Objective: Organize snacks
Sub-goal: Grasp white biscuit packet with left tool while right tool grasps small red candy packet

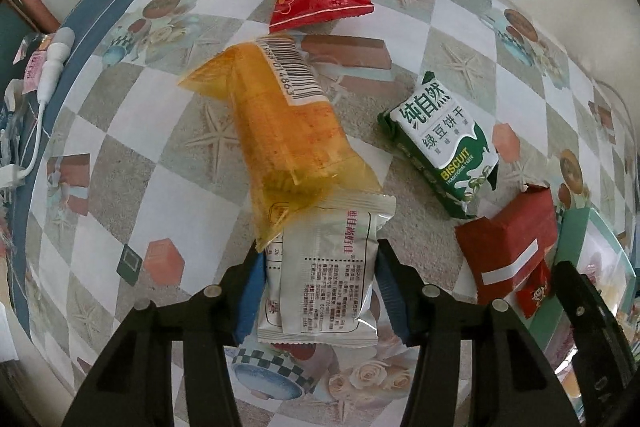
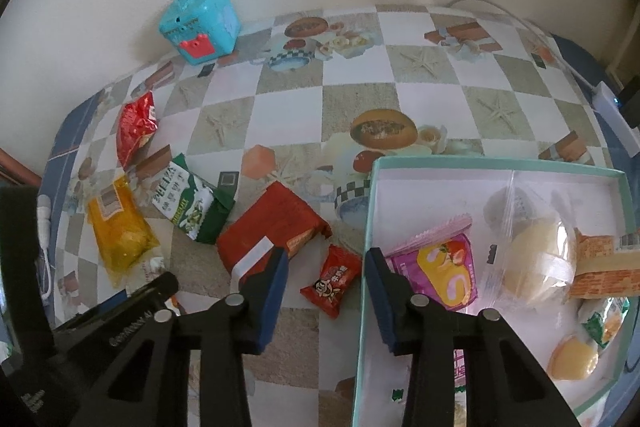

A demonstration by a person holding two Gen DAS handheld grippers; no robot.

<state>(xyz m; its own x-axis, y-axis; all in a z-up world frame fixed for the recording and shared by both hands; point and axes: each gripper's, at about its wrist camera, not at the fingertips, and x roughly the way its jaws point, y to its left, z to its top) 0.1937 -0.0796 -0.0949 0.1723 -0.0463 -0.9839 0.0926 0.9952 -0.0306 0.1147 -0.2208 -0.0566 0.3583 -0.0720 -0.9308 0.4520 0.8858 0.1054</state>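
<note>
The left gripper (image 1: 318, 291) pinched a silvery-white foil snack packet (image 1: 320, 275) at six o'clock on the checkered tablecloth (image 1: 120, 163); a translucent orange wrapper (image 1: 280, 131) overlapped it at twelve. The right gripper (image 2: 326, 291) hung spread and empty astride the teal cardboard box's (image 2: 366, 247) rim.

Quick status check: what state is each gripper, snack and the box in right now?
Left gripper: shut on white packet, on the table.
Right gripper: open, empty, straddling the box wall.
Box: open, holding several snacks.
Yellow packet: sealed, overlapping the white packet.
Green biscuit pack: sealed, on the table.
Small red sachet: on the table beside the box.
</note>
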